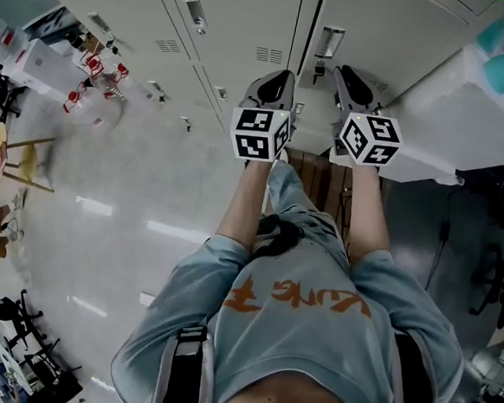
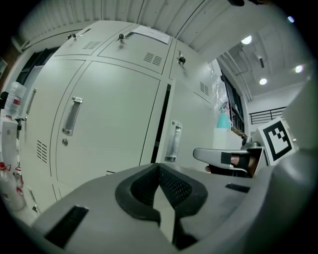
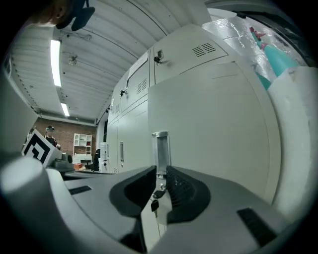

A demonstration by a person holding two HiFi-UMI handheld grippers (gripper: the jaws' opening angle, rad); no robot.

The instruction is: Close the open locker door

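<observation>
The floor [image 1: 119, 229] is pale, glossy grey, streaked with reflected light. It spreads to the left of and behind the jaws of the left gripper [image 1: 277, 83]. The lockers [image 1: 239, 30] stand on it just ahead of those jaws and those of the right gripper [image 1: 350, 84]. Far to the left of the jaws stands a blurred wooden-legged stool [image 1: 29, 166] with a yellowish seat. Farther back on that side, dark stands [image 1: 14, 351] crowd the floor. To the right of the right jaws, a dark cable [image 1: 440, 246] trails across a darker stretch.
</observation>
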